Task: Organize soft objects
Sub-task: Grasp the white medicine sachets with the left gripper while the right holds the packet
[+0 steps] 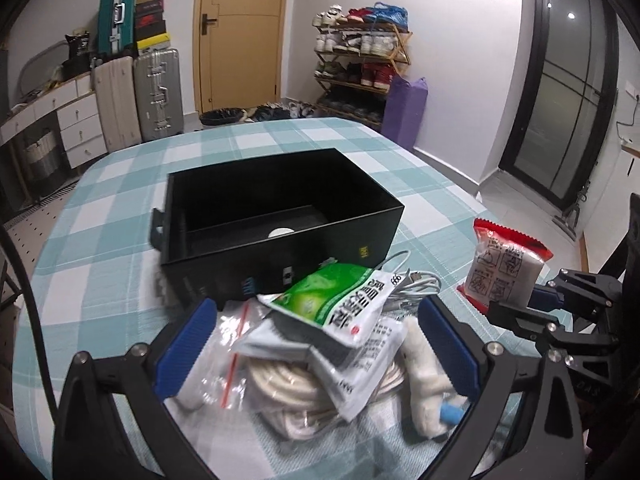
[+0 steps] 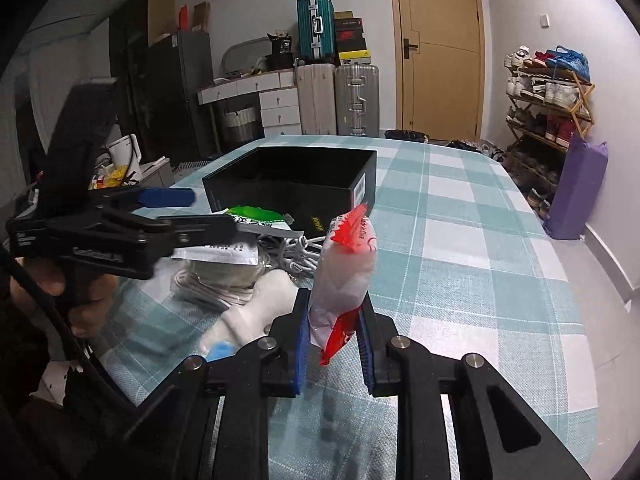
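Spanning the teal-and-white checked cloth surface (image 1: pixel 120 208), the open black rectangular box (image 1: pixel 280 216) sits behind the pile. My left hand-held gripper (image 1: pixel 316 344) gapes released over it; my right hand-held gripper (image 2: pixel 334 344) clenches the red-and-clear plastic packet (image 2: pixel 344 276) aloft.

1 black box (image 1: pixel 280 216), 1 red packet (image 1: pixel 500 264), 1 green packet (image 1: pixel 336 296), 2 white sachets (image 1: pixel 360 360), 1 rope coil (image 1: pixel 288 396).

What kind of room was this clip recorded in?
Most likely a lived-in home, perhaps an entry or dining area: a loaded shoe rack by the wooden door, stacked suitcases, and a table under a checked tablecloth.
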